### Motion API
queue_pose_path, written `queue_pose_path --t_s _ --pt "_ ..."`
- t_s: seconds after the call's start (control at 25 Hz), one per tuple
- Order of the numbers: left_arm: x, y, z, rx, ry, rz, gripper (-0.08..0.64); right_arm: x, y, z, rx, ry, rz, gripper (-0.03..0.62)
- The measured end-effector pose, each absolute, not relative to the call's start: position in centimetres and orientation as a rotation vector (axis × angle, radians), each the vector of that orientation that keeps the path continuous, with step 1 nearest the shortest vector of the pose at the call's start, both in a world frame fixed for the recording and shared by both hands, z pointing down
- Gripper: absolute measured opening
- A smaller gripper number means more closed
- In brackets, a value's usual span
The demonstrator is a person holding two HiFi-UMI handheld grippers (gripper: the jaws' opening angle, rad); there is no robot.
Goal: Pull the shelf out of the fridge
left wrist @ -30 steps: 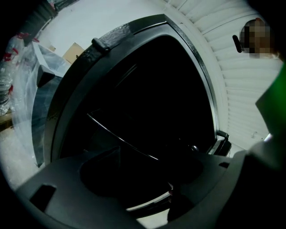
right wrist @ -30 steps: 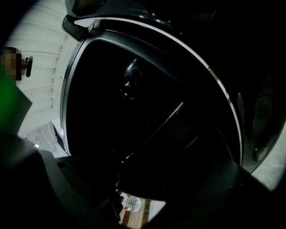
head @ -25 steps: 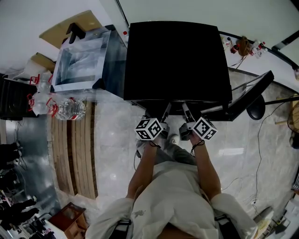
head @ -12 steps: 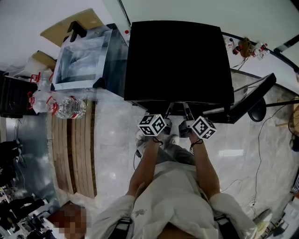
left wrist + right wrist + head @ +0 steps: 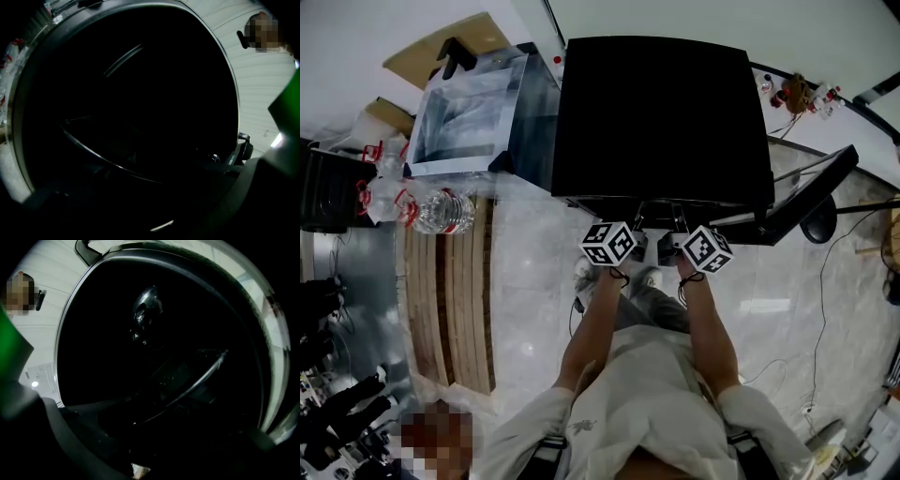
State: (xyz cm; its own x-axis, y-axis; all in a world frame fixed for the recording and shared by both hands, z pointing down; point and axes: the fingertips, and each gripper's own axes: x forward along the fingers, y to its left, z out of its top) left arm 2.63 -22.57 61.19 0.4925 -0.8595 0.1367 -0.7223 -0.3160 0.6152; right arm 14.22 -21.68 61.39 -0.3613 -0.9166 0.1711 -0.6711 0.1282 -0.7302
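Head view, from above, shows what neither gripper view does: the black fridge with its door swung open beyond the right gripper. The left gripper sits just beside it, both marker cubes level at the fridge's front edge. The jaws of both reach in under that edge, out of sight. Well off past the left gripper stand a clear plastic box and a water bottle.

The left gripper view looks into the dark cabinet. There the shelf shows only as a thin, bright, curved rim straight ahead of the gripper, inside the fridge. The right gripper view catches the same kind of glinting rim slanting across ahead of it, with a glossy rounded fitting above. Both views are so black near the jaws that I cannot tell whether either gripper is clenched on the shelf or released.
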Motion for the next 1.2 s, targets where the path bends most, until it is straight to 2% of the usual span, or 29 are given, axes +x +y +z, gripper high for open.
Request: queue_pose_path --t_s 0.4,1.2 --pt "2.5 -22.0 60.6 2.088 -1.257 -0.364 0.166 14.6 -21.1 61.2 -1.524 2.022 -1.076 0.114" --pt "2.3 -19.4 59.4 2.082 -1.237 -0.386 0.160 14.3 -18.6 59.4 -1.474 2.046 -1.053 0.107"
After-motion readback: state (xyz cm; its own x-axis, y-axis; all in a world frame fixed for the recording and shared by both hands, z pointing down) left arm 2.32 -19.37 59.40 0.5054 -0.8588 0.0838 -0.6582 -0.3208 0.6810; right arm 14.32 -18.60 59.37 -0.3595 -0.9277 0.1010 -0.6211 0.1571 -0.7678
